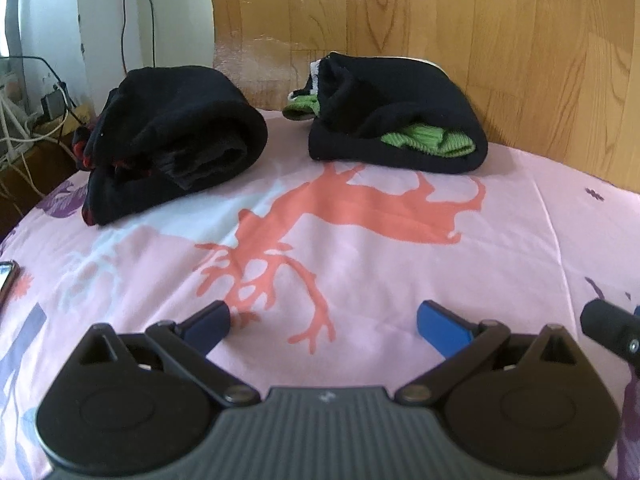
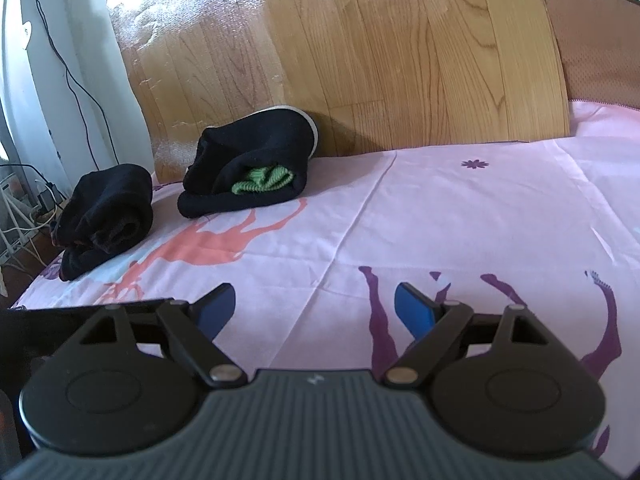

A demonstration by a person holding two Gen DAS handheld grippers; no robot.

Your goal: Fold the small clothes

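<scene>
Two folded dark bundles lie on the pink printed bed sheet (image 1: 360, 272) near the wooden headboard. The left one is a black garment with red trim (image 1: 172, 140), also in the right wrist view (image 2: 106, 216). The right one is a black garment with green knit showing in its fold (image 1: 400, 120), seen too as the black and green bundle (image 2: 252, 168). My left gripper (image 1: 324, 320) hovers over bare sheet well short of both bundles, open, nothing between its blue fingers. My right gripper (image 2: 316, 304) is open and empty above the sheet, to the right of the bundles.
A wooden headboard (image 1: 440, 20) rises behind the bundles. Cables and a charger (image 1: 48, 112) hang off the bed's left edge. A phone (image 1: 6, 276) lies at the sheet's left edge. A brown cushion (image 2: 600, 40) stands at the far right. Part of the other gripper (image 1: 612, 328) shows at right.
</scene>
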